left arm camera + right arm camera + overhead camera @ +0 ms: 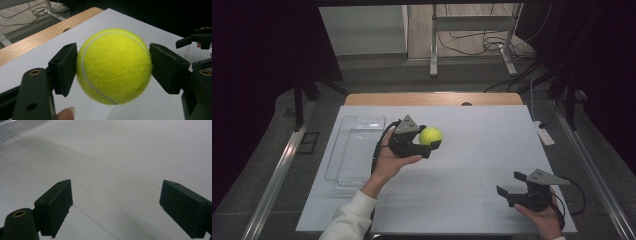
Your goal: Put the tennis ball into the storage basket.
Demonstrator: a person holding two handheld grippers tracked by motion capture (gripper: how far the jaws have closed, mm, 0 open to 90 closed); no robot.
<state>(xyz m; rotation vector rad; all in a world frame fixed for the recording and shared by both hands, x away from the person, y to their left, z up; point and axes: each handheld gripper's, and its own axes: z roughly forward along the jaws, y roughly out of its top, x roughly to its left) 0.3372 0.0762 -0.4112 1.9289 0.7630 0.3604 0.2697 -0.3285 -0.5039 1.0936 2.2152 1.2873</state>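
Note:
A yellow-green tennis ball [431, 134] is held a little above the white table top [472, 150], left of the middle. My left gripper [430, 137] is shut on the ball, one black pad [63, 67] pressing each side of the ball [113, 66]. A hand holds this gripper from below. My right gripper [509, 183] is low at the near right of the table, open, with nothing between its pads [56, 206]. Bare white surface [112, 170] lies under its jaws. The right gripper [197, 50] also shows far off in the left gripper view.
A clear plastic tray [337, 165] lies at the table's left side, just left of the left hand; its corner [17, 127] shows in the right gripper view. A wooden edge [432, 98] runs along the far side. Cables and a metal frame [472, 22] stand on the floor beyond.

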